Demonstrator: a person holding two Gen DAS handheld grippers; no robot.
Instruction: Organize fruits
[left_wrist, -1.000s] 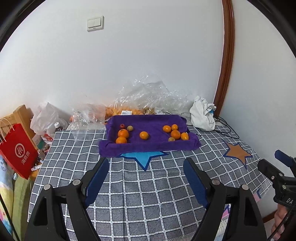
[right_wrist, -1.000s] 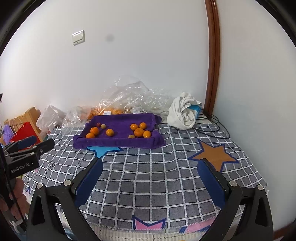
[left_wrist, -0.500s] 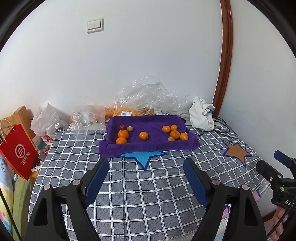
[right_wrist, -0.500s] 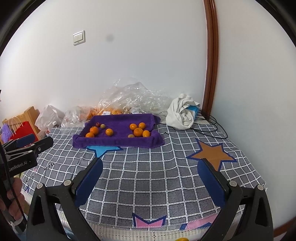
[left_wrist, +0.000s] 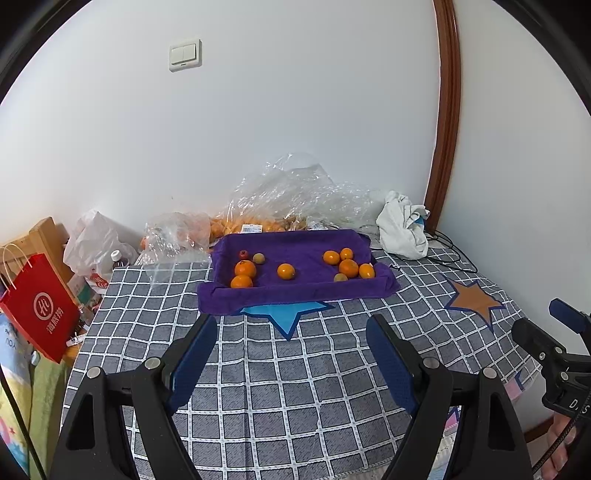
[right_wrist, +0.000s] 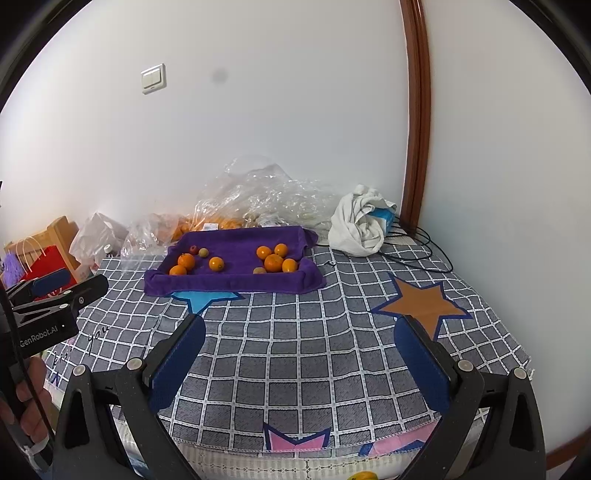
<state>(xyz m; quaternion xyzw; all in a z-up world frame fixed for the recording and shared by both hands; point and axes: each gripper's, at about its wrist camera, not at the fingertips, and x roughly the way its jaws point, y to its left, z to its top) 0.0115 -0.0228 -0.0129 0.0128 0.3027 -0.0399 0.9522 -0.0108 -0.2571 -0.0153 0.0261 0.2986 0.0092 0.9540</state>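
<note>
The bed (left_wrist: 295, 387) has a grey checked cover with stars. On it, near the wall, sits a purple tray (left_wrist: 295, 291) with fruits inside. Behind the tray lie clear plastic bags (left_wrist: 295, 195), and to the right a white cloth (left_wrist: 402, 229) and black cables (right_wrist: 417, 254).

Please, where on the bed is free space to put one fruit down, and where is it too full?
Free: the checked cover between the purple tray and both open grippers, and around the brown star. Crowded: the plastic bags behind the tray, and the white cloth with cables.
</note>
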